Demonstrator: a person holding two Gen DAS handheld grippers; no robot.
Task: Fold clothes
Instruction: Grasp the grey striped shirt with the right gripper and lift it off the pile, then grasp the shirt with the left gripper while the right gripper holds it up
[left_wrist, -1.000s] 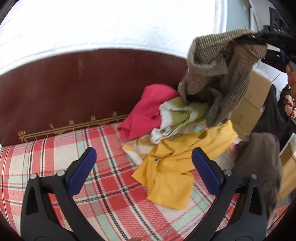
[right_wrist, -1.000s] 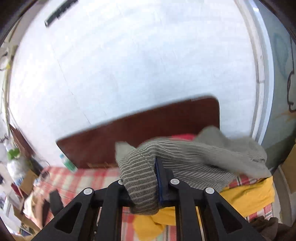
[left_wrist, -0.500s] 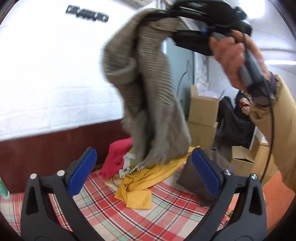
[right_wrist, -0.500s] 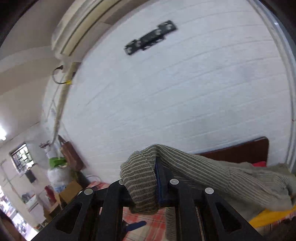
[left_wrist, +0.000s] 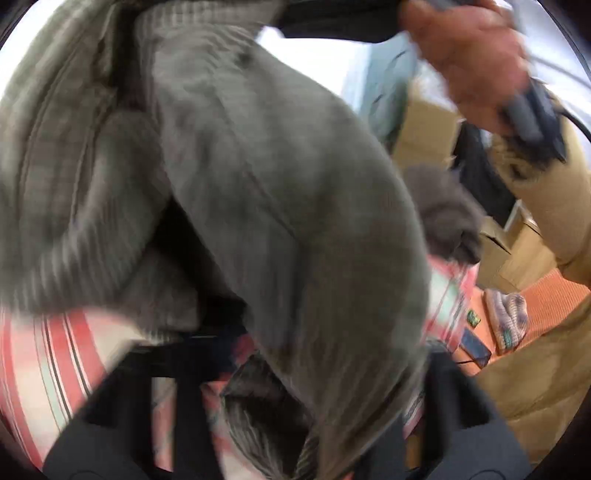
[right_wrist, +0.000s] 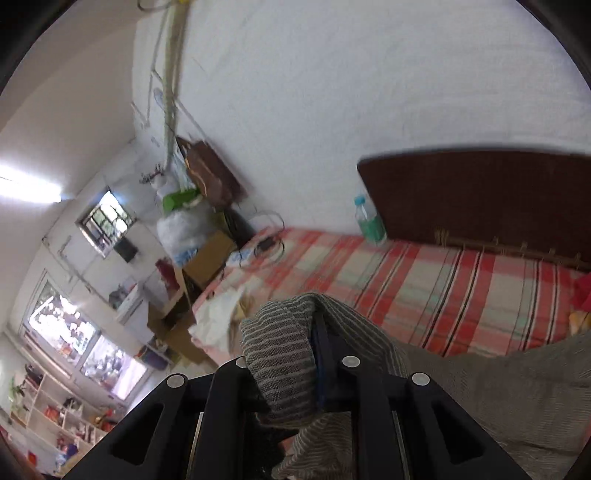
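- The right gripper is clamped on a bunched fold of the grey striped garment; the knit wraps over the left finger and drapes away toward 4 o'clock, so the cloth hangs from this one pinch; I judge it is held high to let the piece fall open and show its shape before folding.
- In the left wrist view the same garment fills most of the picture, hanging from 12 o'clock down to 6 o'clock; the right hand grips its tool at 1 o'clock, above the cloth, which fits a lift-and-dangle hold.
- The left gripper sits at 6 o'clock, right under the hanging hem; blur and cloth hide its fingertips, so I cannot tell whether its jaws stand apart or have closed on the fabric; its place suggests it is reaching for a lower edge or corner, to spread the garment between two holds.
- Beyond the cloth lies the plaid bedsheet, bare across its middle; probably the surface where the garment will be laid flat.
- The dark headboard stands at 2 o'clock in the right wrist view, with a green bottle just beside its left end.
- Cardboard boxes show at 2 o'clock in the left wrist view, off the bed and well clear of the work.
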